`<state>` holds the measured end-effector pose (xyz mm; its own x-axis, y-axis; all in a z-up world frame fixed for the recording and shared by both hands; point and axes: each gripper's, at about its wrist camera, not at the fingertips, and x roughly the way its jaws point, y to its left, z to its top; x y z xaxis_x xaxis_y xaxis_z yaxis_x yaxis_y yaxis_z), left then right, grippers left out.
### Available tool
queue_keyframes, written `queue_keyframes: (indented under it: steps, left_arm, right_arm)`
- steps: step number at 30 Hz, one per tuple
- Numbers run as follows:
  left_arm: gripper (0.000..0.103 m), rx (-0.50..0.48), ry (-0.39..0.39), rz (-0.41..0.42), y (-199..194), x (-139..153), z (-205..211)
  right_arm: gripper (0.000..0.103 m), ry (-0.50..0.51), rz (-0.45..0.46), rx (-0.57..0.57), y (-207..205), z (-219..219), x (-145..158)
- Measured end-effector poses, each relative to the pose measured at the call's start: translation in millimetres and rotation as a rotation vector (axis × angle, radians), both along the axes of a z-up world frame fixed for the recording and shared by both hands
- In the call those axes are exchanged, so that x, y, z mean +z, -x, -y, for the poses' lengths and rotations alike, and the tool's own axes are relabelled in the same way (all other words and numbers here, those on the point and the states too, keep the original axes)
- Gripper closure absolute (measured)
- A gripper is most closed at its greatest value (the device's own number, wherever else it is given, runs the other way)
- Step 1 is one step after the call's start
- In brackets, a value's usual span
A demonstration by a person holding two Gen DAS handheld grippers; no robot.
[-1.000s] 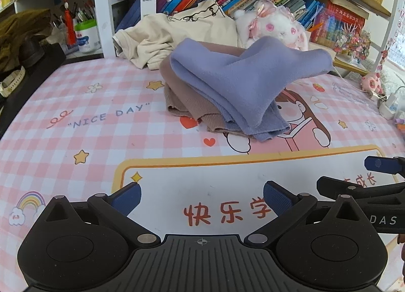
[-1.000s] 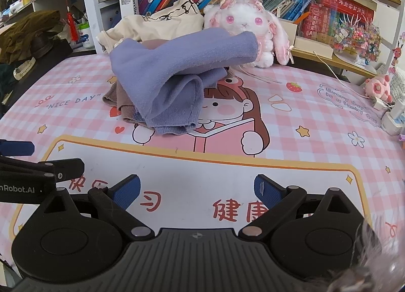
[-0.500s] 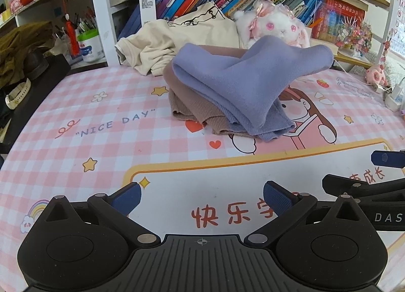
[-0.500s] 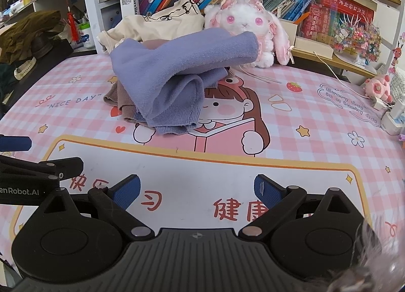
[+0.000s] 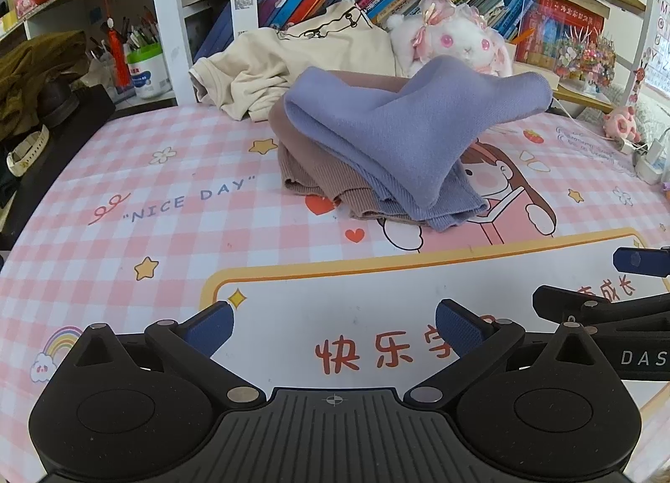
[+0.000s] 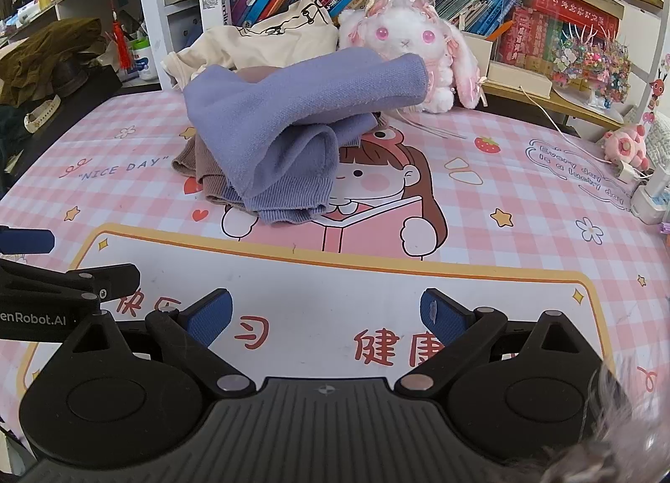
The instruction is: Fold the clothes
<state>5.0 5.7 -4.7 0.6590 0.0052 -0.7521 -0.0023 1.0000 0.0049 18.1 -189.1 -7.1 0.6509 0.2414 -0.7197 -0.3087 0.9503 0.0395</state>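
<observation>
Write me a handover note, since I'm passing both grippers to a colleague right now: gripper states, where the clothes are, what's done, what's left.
Left hand-held gripper: open, holding nothing, above the mat's white panel.
Right hand-held gripper: open, holding nothing, beside the left one.
Purple garment: loosely draped over the brown garment, mid-mat, ahead of both grippers.
Cream garment: crumpled behind them, against the bookshelf.
Done: nothing neatly folded as far as can be seen.
Left: fold all three, probably starting with the purple one on top.

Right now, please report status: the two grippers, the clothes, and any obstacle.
Left gripper open, empty. Right gripper open, empty. Purple garment on brown garment, untouched, on the mat. Nothing between grippers and pile.
</observation>
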Motion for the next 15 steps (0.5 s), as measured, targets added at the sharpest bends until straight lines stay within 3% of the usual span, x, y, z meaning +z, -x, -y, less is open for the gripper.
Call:
queue_keyframes:
  steps: [15]
  left_arm:
    - [0.0,0.027,-0.013,-0.03,0.2,-7.1,9.0]
  right_arm:
    - [0.005,-0.025,-0.026,0.032,-7.6,7.8,-8.0]
